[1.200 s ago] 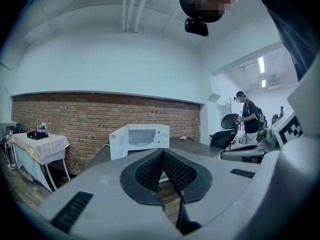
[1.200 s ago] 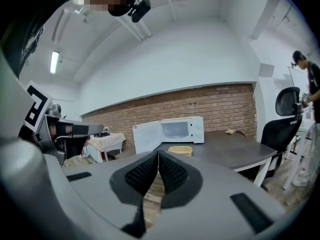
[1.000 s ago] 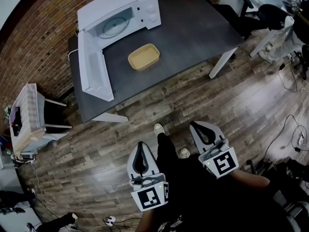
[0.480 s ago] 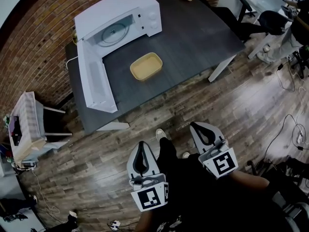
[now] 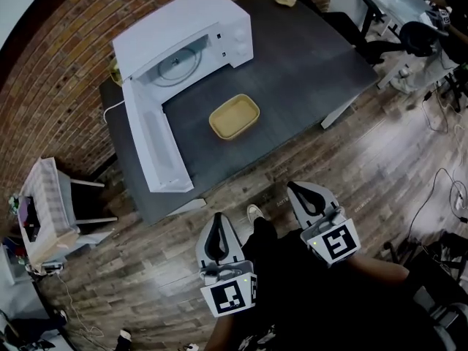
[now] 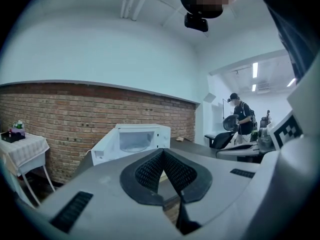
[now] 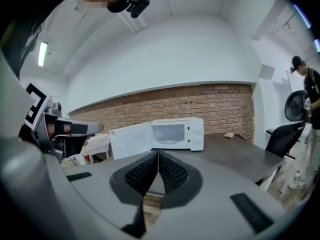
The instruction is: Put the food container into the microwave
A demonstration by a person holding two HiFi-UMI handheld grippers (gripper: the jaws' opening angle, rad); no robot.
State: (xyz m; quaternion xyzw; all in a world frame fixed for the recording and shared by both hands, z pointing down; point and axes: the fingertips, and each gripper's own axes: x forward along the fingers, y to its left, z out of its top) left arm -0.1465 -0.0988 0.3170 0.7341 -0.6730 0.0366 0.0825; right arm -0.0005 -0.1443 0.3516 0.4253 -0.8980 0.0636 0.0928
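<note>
A shallow tan food container [image 5: 234, 116] lies on the dark table [image 5: 307, 50], just in front of the white microwave [image 5: 183, 31]. The microwave door [image 5: 155, 143] hangs wide open toward the table's front-left edge, and the glass turntable inside shows. My left gripper [image 5: 217, 216] and right gripper [image 5: 296, 188] are held low over the wooden floor, well short of the table. Both are shut with nothing between the jaws. The left gripper [image 6: 163, 151] and right gripper [image 7: 158, 153] each look toward the microwave [image 6: 135, 139] [image 7: 170, 133] over touching pads.
A small cloth-covered side table [image 5: 44, 196] stands at the left by the brick wall. Office chairs [image 5: 417, 39] and floor cables [image 5: 450, 196] are at the right. A small tan object [image 5: 287, 0] sits at the table's far corner. A person [image 6: 242, 121] stands in the background.
The table, microwave and container have slid lower and nearer in the head view as the person steps toward them. Both grippers stay shut and held as before.
</note>
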